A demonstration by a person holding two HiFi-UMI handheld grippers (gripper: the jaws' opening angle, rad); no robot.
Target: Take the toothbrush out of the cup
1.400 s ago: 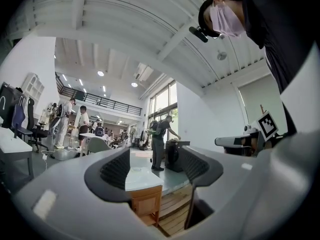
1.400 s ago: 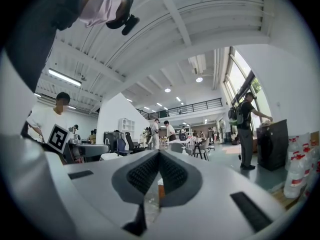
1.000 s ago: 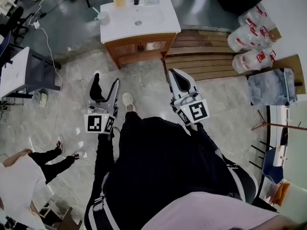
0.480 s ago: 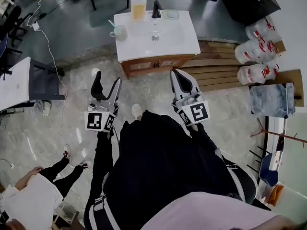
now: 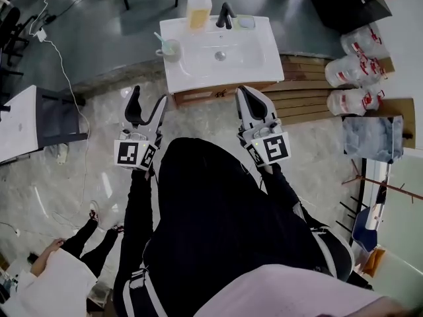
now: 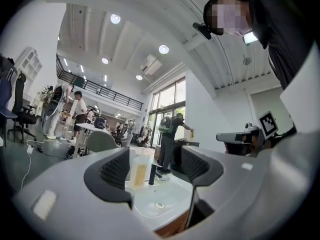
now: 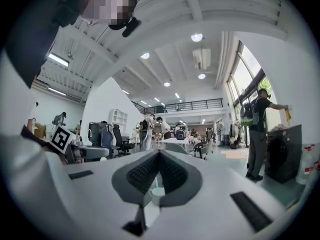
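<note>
A pale green cup [image 5: 171, 47] with a teal toothbrush [image 5: 160, 38] in it stands on the left end of the white sink top [image 5: 198, 68], far ahead in the head view. My left gripper [image 5: 149, 98] is open and empty, below the cup and short of the cabinet. My right gripper [image 5: 249, 95] is shut and empty, at the cabinet's right front. In the right gripper view the cup [image 7: 157, 194] and toothbrush [image 7: 155, 180] show through the gap under the closed right gripper [image 7: 159, 156]. The left gripper [image 6: 155, 159] frames the sink basin [image 6: 160, 201].
A yellow soap bottle [image 5: 198, 8] and a black faucet [image 5: 226, 15] stand at the back of the sink. Wooden steps [image 5: 310, 84] and water jugs [image 5: 353, 41] lie to the right. A table [image 5: 20, 121] stands left. A person [image 5: 59, 276] crouches at lower left.
The sink has come nearer and lower in the head view as I step toward it. Both grippers now sit close to the cabinet front. Neither has changed its state.
</note>
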